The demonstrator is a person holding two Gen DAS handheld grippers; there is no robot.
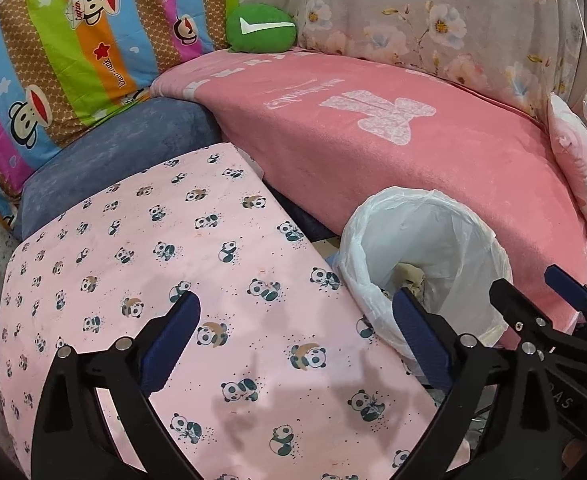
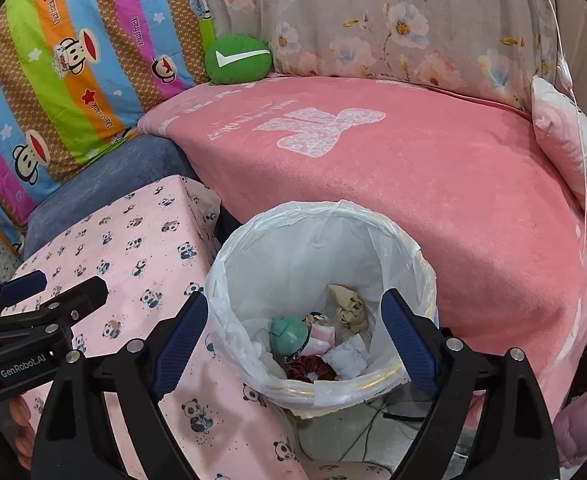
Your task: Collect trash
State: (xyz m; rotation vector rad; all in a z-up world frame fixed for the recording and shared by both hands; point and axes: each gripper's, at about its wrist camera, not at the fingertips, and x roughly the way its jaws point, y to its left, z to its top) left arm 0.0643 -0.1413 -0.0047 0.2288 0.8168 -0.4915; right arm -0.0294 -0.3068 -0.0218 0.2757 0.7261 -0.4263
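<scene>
left hand-held gripper [image 1: 295,344]: jaws seen spread wide, nothing between the pads; held over the panda-print tabletop [image 1: 141,280], beside the bin.
right hand-held gripper [image 2: 295,338]: jaws seen spread wide and empty, poised over the mouth of the waste bin [image 2: 321,390]; no item is gripped.
trash location: all visible trash is already inside the bin — teal round object [image 2: 289,334], dark red scrunchie [image 2: 307,369], crumpled beige paper [image 2: 347,304], white tissues [image 2: 345,356]. No loose trash is seen on the tabletop or on the pink blanket [image 2: 413,184].
task status (judged): drop looks done; remaining items, if any, lie outside both views.
risk 1: bin liner [image 2: 253,224] is loosely draped over the rim. It could be snagged by a finger of the right gripper if the gripper is lowered or pulled sideways, and the bag dragged off or the bin tipped.
risk 2: both grippers are close together, the left one sitting just beside the right in the right wrist view. A collision is possible if either is swung across.
risk 3: bin stands in a narrow gap between tabletop and sofa, with cables [image 2: 373,420] on the floor below. A nudge could topple it and spill the contents.
risk 4: the green cushion [image 2: 237,58] could be mistaken for trash; not judged to be a target.
</scene>
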